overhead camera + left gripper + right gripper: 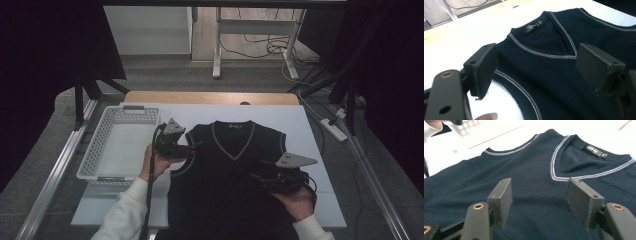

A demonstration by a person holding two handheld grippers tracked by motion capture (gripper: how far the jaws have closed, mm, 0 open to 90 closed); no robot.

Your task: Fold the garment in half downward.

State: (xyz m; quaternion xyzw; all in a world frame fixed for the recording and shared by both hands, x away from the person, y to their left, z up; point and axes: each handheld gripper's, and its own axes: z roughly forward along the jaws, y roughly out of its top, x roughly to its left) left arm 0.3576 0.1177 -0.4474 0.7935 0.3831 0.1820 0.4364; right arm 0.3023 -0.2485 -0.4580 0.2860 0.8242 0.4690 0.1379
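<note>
Your vest (227, 170) lies flat on the tabletop (300, 120), right of the basket (120, 145). Both jaws stand open, empty: left gripper (191, 148) at the armhole, right gripper (257, 176) mid-body. Pinch edges squarely.

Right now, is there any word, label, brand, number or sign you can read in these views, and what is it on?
Neck label inside the collar of the dark vest: pale lettering on black, too small and blurred to read.
White basket, white table sheet, left gripper and right gripper: no writing visible.
So nothing can be quoted as legible text.
</note>
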